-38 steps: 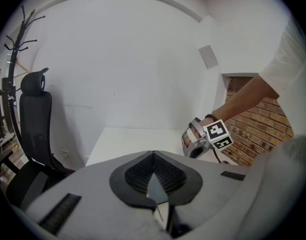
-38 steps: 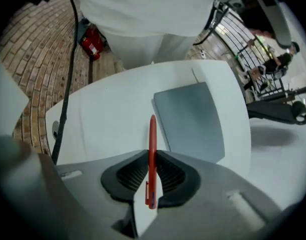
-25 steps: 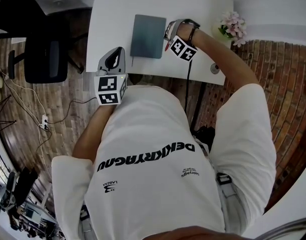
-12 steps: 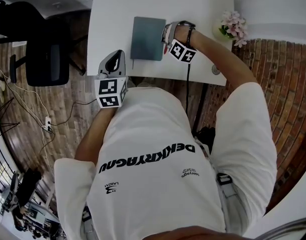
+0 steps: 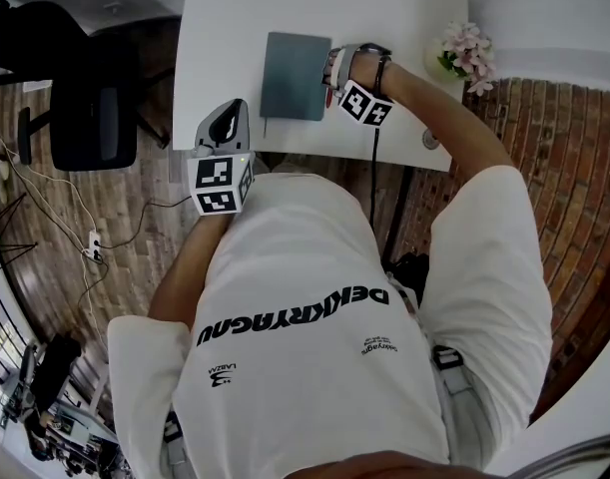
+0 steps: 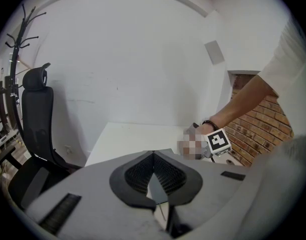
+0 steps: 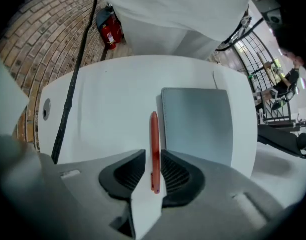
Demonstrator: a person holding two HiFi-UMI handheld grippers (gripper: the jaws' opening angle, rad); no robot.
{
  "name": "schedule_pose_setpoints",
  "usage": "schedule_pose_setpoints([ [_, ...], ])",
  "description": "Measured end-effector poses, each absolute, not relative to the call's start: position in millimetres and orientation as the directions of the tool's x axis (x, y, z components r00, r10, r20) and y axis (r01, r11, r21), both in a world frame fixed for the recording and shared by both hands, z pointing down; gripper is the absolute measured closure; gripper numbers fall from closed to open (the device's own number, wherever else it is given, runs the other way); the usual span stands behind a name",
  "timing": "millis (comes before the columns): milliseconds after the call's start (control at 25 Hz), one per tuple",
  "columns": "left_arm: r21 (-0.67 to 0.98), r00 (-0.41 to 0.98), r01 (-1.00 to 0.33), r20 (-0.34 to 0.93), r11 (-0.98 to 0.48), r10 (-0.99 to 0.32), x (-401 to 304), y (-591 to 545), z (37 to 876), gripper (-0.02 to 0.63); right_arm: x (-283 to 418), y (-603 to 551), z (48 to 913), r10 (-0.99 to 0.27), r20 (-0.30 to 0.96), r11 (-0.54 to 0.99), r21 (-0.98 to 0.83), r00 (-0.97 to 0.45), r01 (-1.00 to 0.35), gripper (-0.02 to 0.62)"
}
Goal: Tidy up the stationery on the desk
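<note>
Your right hand-held gripper (image 7: 153,153) is clenched on a slim red pen (image 7: 154,134). The pen runs straight out from between the pads, and its far tip reaches just past the near corner of a grey-blue rectangular notebook (image 7: 198,124). It lies parallel to the notebook's left edge and just beside it. No view shows whether the pen touches the white table (image 7: 107,109).

In the right gripper view, bare table stretches left of the pen as far as a black cable (image 7: 70,91). The cable crosses the table at a slant at centre left of that frame, with a round hole (image 7: 46,109) in the table beyond it.

In the head view the notebook sits at upper centre, its lower edge close to the table's near edge. The upper left of the table, above and to the left of the notebook, is open white surface. A bunch of pink flowers (image 5: 464,50) stands at the table's right end, in the upper right of the frame.

Your left hand-held gripper (image 6: 154,156) is clenched on nothing, its pad tips meeting. In the head view it hangs at the table's near edge, lower left of the notebook and well apart from the pen. A black office chair (image 5: 90,103) stands off the table's left side, at the upper left.
</note>
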State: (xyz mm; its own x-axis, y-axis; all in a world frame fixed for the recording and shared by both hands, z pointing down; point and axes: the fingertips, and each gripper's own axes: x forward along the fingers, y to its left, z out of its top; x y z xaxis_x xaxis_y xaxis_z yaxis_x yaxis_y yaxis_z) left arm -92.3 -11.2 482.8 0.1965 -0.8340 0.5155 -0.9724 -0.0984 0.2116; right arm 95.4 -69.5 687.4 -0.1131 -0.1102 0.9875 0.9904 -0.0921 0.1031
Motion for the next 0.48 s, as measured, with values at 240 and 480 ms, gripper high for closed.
schedule_pose_setpoints([
  [240, 0.213, 0.208, -0.971, 0.51, -0.112, -0.835, -90.8, -12.4, 480.7, 0.607, 92.4, -72.2, 678.9, -0.116, 0.986, -0.044, 0.114, -0.118, 0.993, 0.503],
  [480, 0.211, 0.224, -0.968, 0.498, -0.134, -0.838, -86.2, -14.4, 475.8, 0.607, 84.3, -74.1, 655.1, -0.081, 0.982, 0.25, 0.188, -0.173, 0.95, 0.524],
])
